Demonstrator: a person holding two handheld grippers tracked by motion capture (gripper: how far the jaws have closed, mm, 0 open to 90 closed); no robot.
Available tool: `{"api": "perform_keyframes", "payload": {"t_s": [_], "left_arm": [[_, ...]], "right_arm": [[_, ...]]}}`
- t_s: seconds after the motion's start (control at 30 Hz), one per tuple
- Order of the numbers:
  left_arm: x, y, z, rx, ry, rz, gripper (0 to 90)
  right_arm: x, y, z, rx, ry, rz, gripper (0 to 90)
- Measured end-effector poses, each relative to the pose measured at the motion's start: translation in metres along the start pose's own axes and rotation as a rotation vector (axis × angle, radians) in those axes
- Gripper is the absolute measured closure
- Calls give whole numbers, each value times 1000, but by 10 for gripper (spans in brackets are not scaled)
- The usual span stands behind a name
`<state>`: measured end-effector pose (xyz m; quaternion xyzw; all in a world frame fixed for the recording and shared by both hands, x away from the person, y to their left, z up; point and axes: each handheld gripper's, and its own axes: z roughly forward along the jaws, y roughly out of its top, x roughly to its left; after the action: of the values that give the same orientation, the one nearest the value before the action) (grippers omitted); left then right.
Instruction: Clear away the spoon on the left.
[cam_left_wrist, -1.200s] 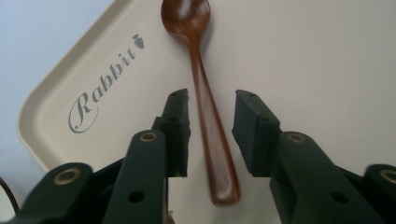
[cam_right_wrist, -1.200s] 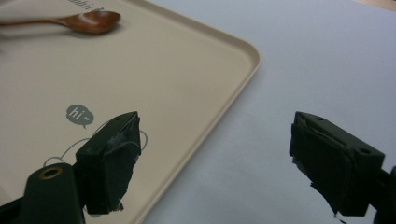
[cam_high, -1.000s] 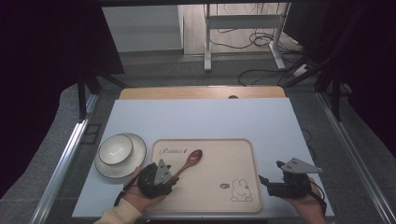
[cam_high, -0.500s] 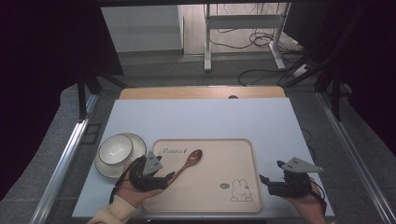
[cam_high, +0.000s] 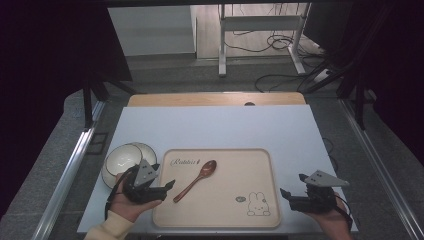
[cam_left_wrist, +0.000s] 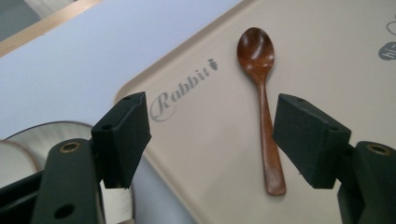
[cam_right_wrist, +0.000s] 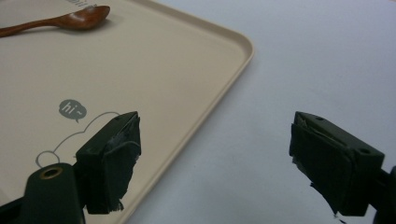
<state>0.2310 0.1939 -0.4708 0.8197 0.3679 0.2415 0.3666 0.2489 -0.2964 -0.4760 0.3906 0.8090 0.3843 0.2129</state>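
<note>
Over on the beige tray (cam_high: 235, 175), the wooden spoon (cam_high: 196, 180) lies bowl toward 1 o'clock. My left gripper (cam_high: 162, 189) sits by its handle, jaws spread, empty. Right gripper (cam_high: 286, 195) idles at 4 o'clock, also spread. Handle's thin and flat, so I reckon a shallow pinch just skids it away.

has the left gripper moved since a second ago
Yes. The black left gripper has pulled back off the beige rabbit-print tray toward the white round bowl, away from the brown wooden spoon.
</note>
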Motion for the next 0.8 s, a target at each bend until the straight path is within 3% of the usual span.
{"api": "perform_keyframes", "payload": {"t_s": [0.2, 0.47, 0.57, 0.8], "left_arm": [[9, -18, -16, -6, 30, -59, 275], [14, -39, -33, -9, 73, -96, 274], [16, -42, -34, -16, 65, -123, 274], [16, -45, -32, -3, 64, -122, 272]], "right_arm": [[-1, 0, -1, 0, -15, 2, 170], [-5, 3, 3, -10, -12, 23, 170], [-5, 5, 7, -5, -2, 23, 170], [-6, 7, 11, -5, 6, 16, 170]]}}
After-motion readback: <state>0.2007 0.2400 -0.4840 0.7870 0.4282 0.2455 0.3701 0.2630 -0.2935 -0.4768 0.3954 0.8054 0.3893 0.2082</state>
